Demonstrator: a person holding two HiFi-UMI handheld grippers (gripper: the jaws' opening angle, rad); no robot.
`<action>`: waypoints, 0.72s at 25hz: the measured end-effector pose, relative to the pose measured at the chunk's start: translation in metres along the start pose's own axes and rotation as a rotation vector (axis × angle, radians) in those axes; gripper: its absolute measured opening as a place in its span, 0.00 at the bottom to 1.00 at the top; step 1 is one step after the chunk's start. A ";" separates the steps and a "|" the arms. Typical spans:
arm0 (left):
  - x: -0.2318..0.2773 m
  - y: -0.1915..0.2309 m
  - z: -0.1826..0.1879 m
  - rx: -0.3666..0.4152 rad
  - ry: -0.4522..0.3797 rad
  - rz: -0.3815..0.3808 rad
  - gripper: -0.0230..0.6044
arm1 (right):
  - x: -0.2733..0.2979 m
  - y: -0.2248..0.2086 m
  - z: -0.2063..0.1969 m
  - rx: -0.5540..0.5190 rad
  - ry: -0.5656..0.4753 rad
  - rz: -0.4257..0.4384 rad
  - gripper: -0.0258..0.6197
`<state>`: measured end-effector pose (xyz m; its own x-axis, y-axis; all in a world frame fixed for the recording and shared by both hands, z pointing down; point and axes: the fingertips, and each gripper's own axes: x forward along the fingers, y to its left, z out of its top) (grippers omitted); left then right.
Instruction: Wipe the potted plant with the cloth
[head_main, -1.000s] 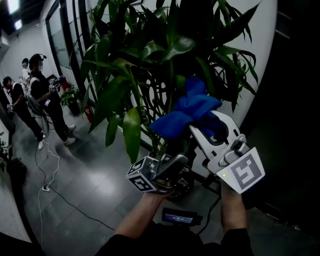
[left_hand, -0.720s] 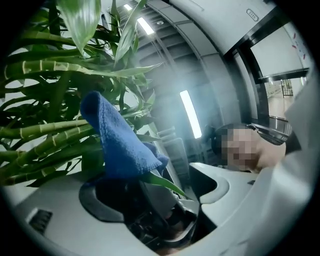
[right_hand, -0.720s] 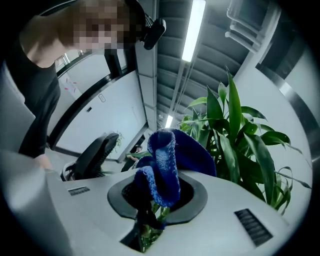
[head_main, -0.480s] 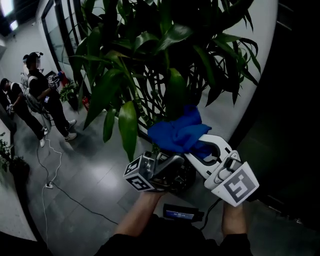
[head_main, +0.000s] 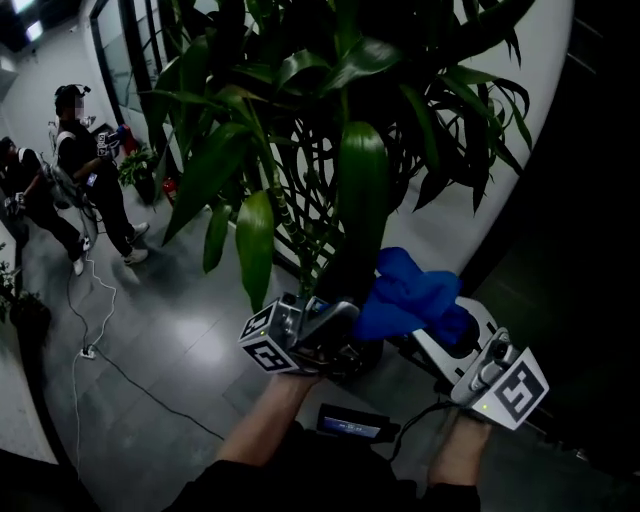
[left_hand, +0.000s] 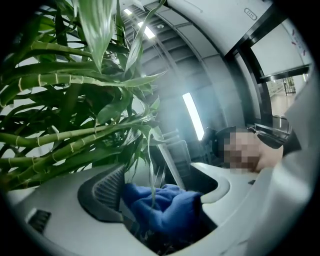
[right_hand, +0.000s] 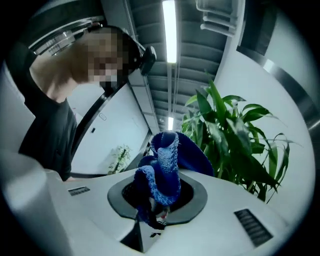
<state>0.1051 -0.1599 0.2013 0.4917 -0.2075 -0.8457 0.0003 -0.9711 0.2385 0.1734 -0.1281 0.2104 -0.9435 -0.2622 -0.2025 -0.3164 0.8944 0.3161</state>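
Foliage of the potted plant (head_main: 300, 120) fills the upper middle of the head view, its long green leaves hanging in front of a curved white wall (head_main: 480, 215). One broad leaf (head_main: 362, 195) droops straight down at the centre of the frame, just above and left of the cloth. A second leaf (head_main: 254, 245) hangs above the left hand-held gripper. At the upper left two people (head_main: 80, 170) stand on the grey tiled floor (head_main: 170, 370) beside a smaller plant (head_main: 140, 185). A cable (head_main: 95, 335) trails across the tiles below them. A dark device with a lit screen (head_main: 350, 427) lies at the bottom centre, between the person's forearms.

The left hand-held gripper (head_main: 335, 318) sits low at the centre, pointing up into the stems. In its own view the jaws stand wide apart and have just been opening. A thin leaf strand (left_hand: 150, 165) hangs between them and the blue cloth (left_hand: 165, 210) shows in the gap, with neither pad pressing on it. Banded green stalks (left_hand: 60, 145) cross the left half of that view.

The right hand-held gripper (head_main: 445, 330), at the lower right, has its jaws clamped on the cloth (head_main: 410, 298). The bunched blue fabric (right_hand: 167, 160) stands up out of the closed jaws (right_hand: 157, 200). It is beside the lower foliage, apart from the drooping leaf.
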 end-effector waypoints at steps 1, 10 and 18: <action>0.001 0.000 0.000 -0.001 -0.002 -0.003 0.68 | -0.008 -0.003 0.014 -0.010 -0.042 -0.011 0.17; 0.006 -0.007 -0.002 -0.012 0.012 -0.038 0.68 | -0.054 -0.030 0.148 -0.231 -0.490 -0.259 0.17; 0.014 -0.028 0.000 0.003 -0.003 -0.101 0.68 | 0.055 -0.021 0.089 -0.372 -0.208 -0.121 0.17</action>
<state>0.1120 -0.1357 0.1834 0.4863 -0.1093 -0.8669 0.0470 -0.9874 0.1509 0.1370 -0.1294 0.1096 -0.8697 -0.2447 -0.4287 -0.4732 0.6603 0.5832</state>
